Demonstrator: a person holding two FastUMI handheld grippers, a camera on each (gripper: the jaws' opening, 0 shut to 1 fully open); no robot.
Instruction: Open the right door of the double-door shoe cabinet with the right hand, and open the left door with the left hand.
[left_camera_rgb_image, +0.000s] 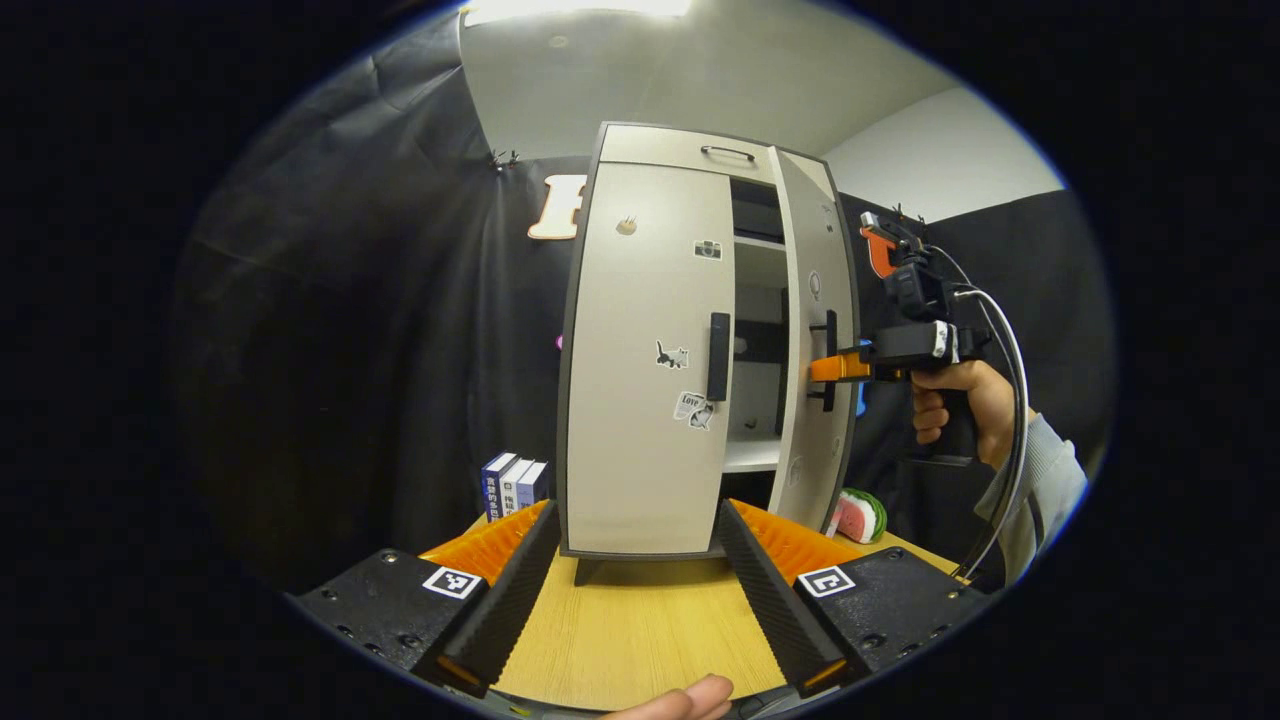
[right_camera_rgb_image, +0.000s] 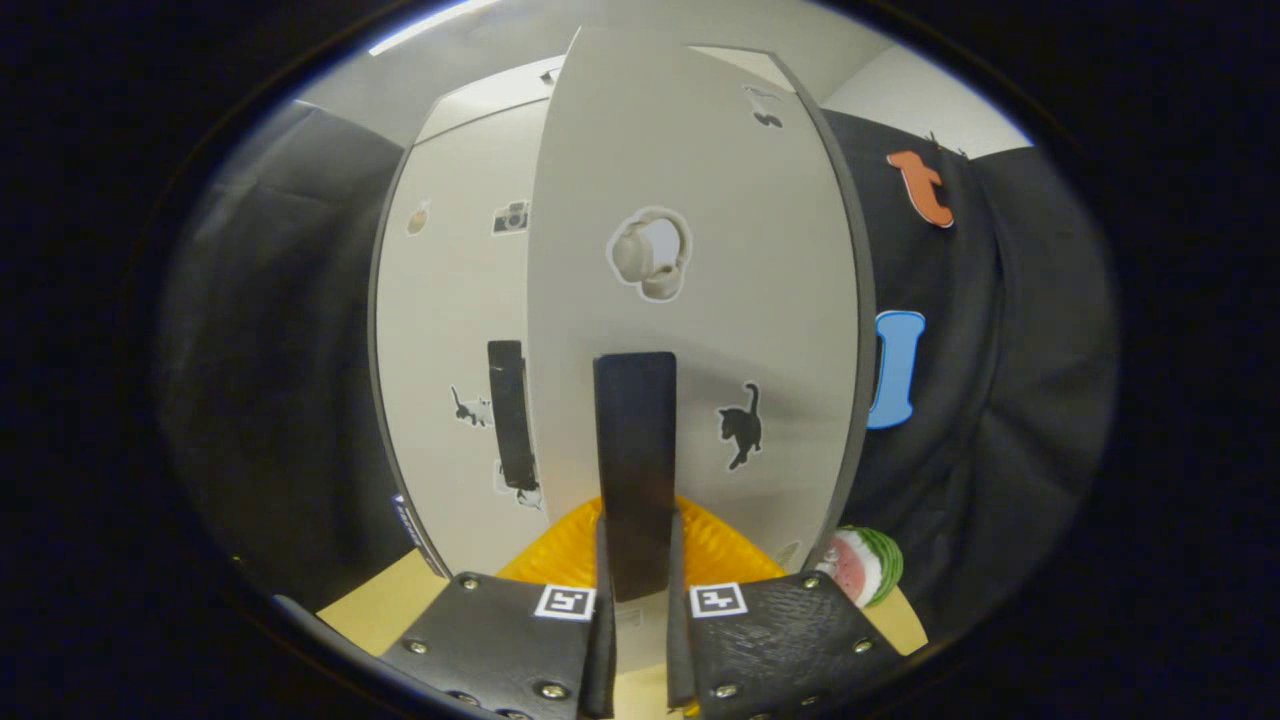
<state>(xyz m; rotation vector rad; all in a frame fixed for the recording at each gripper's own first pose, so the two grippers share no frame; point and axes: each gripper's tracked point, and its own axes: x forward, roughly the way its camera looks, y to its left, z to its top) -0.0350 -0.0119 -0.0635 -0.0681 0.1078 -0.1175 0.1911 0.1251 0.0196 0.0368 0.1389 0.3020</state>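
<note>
dim booth, ceiling light overhead, fisheye-warped edges

Three books (left_camera_rgb_image: 516, 484) standing upright on a wooden table (left_camera_rgb_image: 640, 625), a watermelon-slice toy (left_camera_rgb_image: 859, 516) lying on the same table, well apart from the books

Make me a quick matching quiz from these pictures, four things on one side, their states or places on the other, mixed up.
1. right door
2. left door
3. left claw
4. books

A. open, holding nothing
B. standing left of the cabinet
C. pulled partly open
D. closed

Pairs: 1-C, 2-D, 3-A, 4-B
</note>
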